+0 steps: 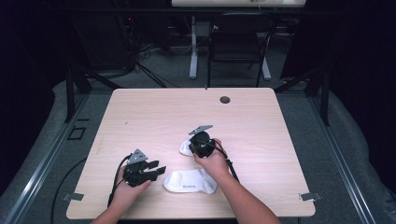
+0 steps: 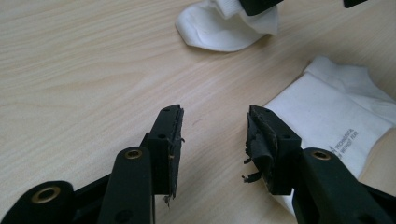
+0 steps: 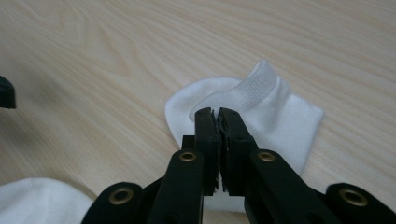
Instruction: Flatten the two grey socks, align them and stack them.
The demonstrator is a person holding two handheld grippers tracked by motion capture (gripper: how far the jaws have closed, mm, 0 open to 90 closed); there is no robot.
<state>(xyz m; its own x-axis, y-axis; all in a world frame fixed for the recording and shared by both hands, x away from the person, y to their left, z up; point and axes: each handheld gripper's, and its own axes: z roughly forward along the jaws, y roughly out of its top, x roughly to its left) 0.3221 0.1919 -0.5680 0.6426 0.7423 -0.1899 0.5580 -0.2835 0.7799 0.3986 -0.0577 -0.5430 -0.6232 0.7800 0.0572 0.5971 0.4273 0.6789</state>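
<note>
Two white ankle socks are lying on the pale wooden surface (image 1: 154, 107). The farther sock (image 1: 186, 148) is being pinched by the right gripper (image 3: 218, 114), which is being held nose-down over it near the middle of the surface. In the right gripper view the fingers (image 3: 205, 135) are clenched almost together over the sock's body, just below the ribbed cuff; a thin layer of fabric is judged to be caught between the pads, though the fabric inside the gap cannot be made out. The grip is being taken close to the cuff, probably so that the sock can be lifted or dragged without bunching.

The nearer sock (image 1: 190, 181) is lying flat, printed lettering up, at the front of the surface between the two hands and apart from the farther sock. The left gripper (image 2: 215, 128) is being held low just to the left of it, tilted toward it. Its fingers (image 2: 169, 135) are released and standing wide apart with only bare wood between them; the right-hand finger is sitting at the edge of the sock without pressing on it. This posture is read as a waiting one, with the nearer sock left as the base for pairing.

The next move is judged to be carrying the pinched sock over to the flat one.
</note>
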